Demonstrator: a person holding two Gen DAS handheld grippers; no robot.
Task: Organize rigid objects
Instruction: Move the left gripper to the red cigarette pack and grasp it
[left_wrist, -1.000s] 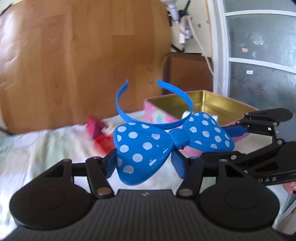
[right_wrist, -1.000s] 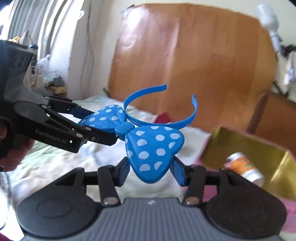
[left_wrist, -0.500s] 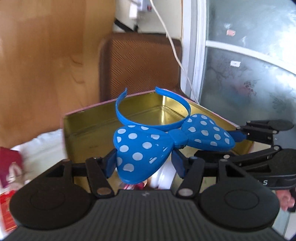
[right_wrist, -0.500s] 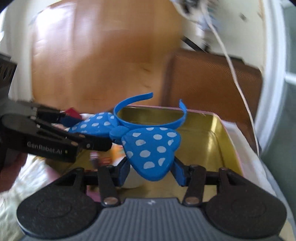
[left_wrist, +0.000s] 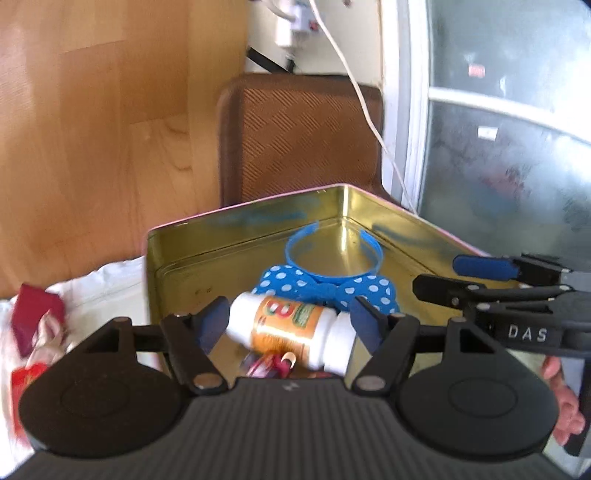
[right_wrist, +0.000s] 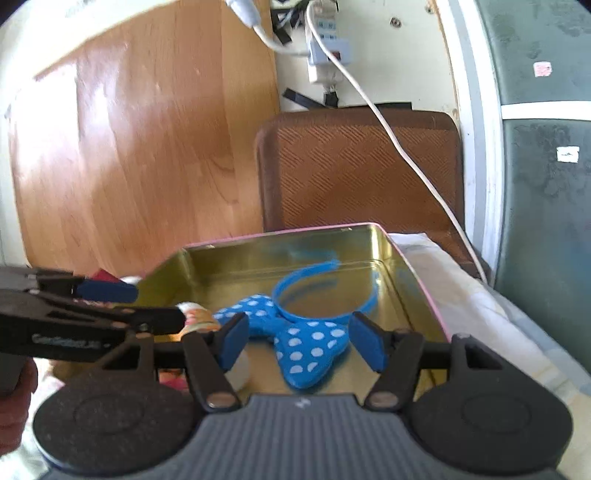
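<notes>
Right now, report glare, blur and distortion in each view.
Left wrist view: blue smears reflect on the gold metal tin's walls, the wooden board is blurred, and the frame bends at the edges. Right wrist view: sun glare washes the wooden board, and the blue polka-dot bow headband looks soft.

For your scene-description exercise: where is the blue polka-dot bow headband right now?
In both wrist views the headband lies inside the gold tin, bow toward the cameras, beside the white bottle; neither gripper holds it.
</notes>
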